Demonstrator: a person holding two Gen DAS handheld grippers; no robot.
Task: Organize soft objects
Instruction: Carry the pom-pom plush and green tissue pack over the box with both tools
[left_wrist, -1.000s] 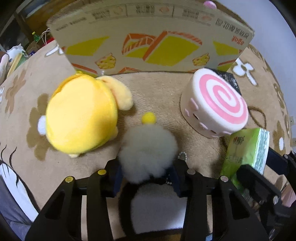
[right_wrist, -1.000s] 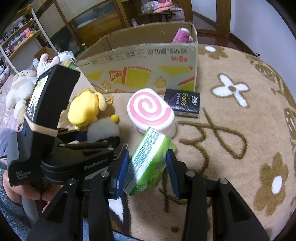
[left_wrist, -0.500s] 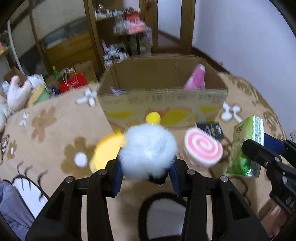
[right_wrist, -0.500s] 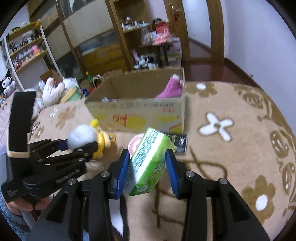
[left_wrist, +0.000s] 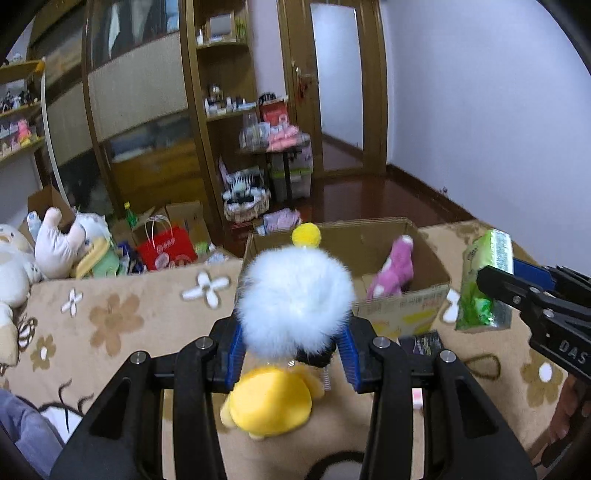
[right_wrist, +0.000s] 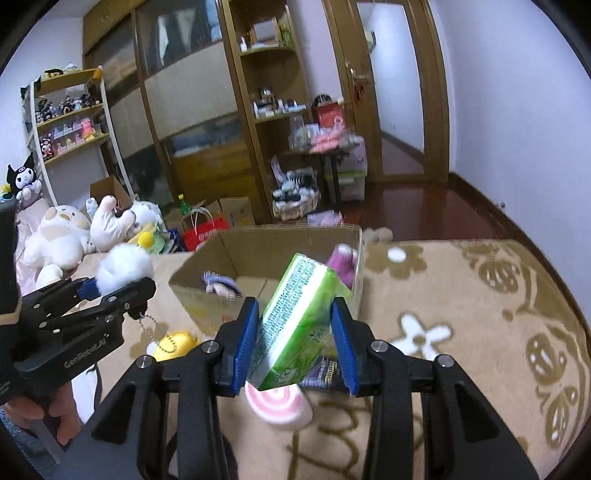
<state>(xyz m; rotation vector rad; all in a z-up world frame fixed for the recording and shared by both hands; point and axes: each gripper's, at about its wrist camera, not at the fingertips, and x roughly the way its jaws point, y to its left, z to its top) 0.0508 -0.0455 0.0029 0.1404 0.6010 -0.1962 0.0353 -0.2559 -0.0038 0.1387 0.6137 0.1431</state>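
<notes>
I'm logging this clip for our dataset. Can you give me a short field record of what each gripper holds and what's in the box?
left gripper: shut on white pompom
right gripper: shut on green tissue pack
cardboard box: open, pink plush inside
on blanket: yellow plush, pink swirl cushion
</notes>
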